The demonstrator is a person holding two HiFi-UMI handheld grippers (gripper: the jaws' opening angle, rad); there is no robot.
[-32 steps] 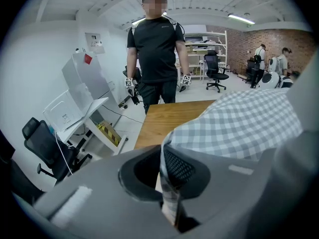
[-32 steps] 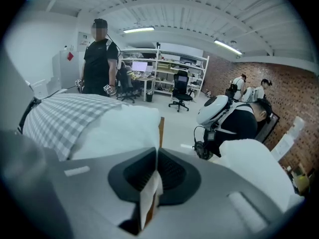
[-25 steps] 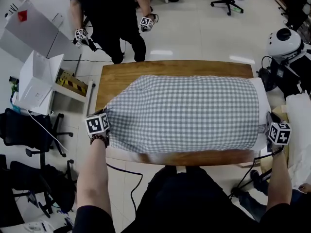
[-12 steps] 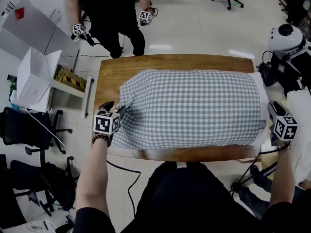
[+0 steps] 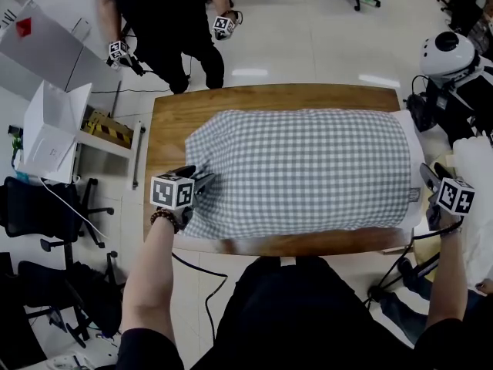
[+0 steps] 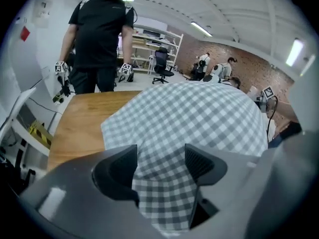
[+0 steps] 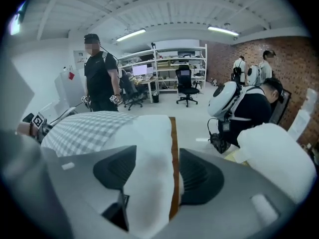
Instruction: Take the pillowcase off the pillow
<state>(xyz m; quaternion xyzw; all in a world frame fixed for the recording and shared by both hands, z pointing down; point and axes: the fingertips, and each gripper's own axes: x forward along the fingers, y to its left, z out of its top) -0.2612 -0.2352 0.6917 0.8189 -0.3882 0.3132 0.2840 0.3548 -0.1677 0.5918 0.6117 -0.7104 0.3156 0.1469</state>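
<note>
A pillow in a grey-and-white checked pillowcase [image 5: 300,172] lies across the wooden table [image 5: 169,122]. Its bare white end [image 5: 417,168] sticks out of the case on the right. My left gripper [image 5: 202,183] is at the case's near left corner. Its jaws are opening, with loose checked cloth [image 6: 159,178] lying between them [image 6: 160,158]. My right gripper [image 5: 428,179] is at the pillow's right end. Its jaws are opening too, and the white pillow end [image 7: 149,148] sits in the gap [image 7: 152,166] without being squeezed.
A person in black stands beyond the table's far edge with a gripper in each hand [image 5: 223,26] [image 5: 117,51]. A white box [image 5: 46,133] and office chairs [image 5: 31,206] stand to the left. A white robot head [image 5: 447,52] and cables are on the right.
Both grippers' jaws have gone from shut to apart. The left gripper moved right, and the case's left corner, earlier pulled out to the left, has slackened back onto the table.
</note>
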